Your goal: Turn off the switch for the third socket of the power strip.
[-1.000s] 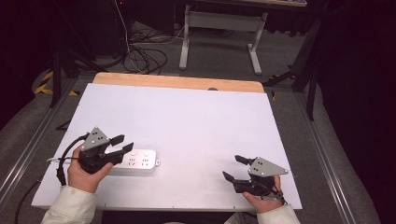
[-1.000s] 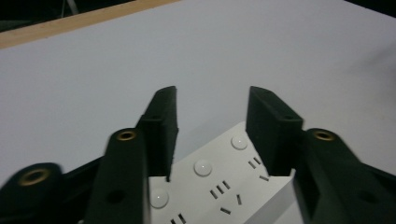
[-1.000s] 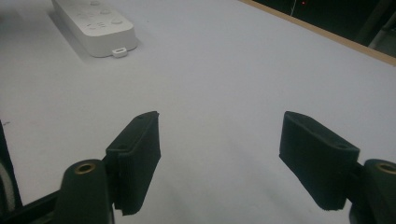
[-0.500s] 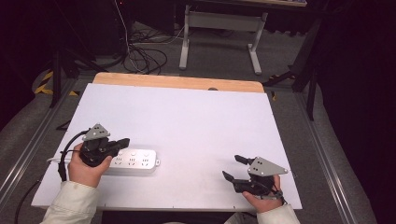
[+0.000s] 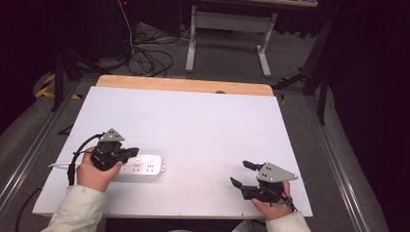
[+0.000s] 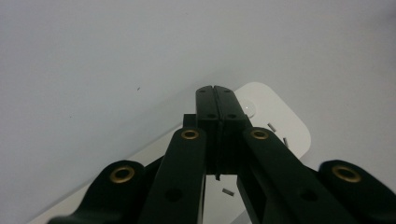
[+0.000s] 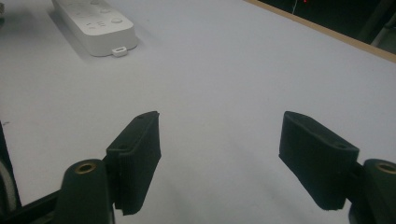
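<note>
Left claw (image 5: 129,152) jaws pressed together, nothing between, over power strip (image 5: 145,166) lying flat beneath on white worktop (image 5: 193,125). Right claw (image 5: 245,174) gaping, idle, strip well apart. Strip likely rigid, light, slippery plastic; pinch across its narrow sides

Power strip (image 5: 140,166) under the left gripper (image 6: 217,95): smooth white plastic, slight gloss. Gripper arms: matt black, brass-coloured rivets. Right gripper (image 7: 219,158) pads (image 7: 137,158) look like matt, rubbery foam. Table (image 5: 193,125) beneath both: matt white, bare wood far edge.
</note>
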Demonstrator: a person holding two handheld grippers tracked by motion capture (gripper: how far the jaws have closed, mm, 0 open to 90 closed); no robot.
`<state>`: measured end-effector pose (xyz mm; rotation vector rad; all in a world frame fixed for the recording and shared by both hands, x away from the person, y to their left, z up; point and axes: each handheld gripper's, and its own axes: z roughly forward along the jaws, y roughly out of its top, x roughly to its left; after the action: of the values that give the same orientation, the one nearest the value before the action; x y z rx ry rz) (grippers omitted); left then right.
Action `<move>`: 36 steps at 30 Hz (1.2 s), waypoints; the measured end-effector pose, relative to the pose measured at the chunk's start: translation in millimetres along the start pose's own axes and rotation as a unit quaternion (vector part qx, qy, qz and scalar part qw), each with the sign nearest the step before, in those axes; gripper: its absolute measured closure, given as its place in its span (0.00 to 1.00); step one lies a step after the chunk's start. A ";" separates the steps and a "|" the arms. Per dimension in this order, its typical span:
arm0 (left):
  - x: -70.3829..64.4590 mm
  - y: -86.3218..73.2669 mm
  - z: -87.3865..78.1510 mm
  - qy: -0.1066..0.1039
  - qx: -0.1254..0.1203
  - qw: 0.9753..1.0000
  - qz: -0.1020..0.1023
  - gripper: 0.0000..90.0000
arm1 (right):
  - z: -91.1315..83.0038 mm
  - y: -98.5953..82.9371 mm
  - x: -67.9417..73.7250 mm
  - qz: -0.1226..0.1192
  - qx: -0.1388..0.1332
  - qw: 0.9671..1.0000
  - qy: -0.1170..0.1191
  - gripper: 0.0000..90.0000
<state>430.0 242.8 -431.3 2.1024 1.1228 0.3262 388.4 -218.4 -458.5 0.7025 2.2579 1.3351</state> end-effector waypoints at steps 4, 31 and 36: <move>-2.5 2.1 5.0 0.004 0.019 1.000 0.012 1.00 | 0.1 0.0 0.2 0.000 0.000 1.000 0.001 0.33; -7.4 5.7 22.9 0.042 0.081 0.995 0.036 1.00 | -0.1 -0.1 0.2 -0.004 0.001 1.000 0.002 0.33; -7.2 5.6 23.1 0.045 0.083 0.995 0.041 1.00 | -0.1 -0.1 0.3 -0.004 0.001 1.000 0.003 0.33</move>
<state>441.2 224.0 -443.0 2.3045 1.1533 0.3812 388.1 -218.3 -458.6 0.6907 2.2647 1.3332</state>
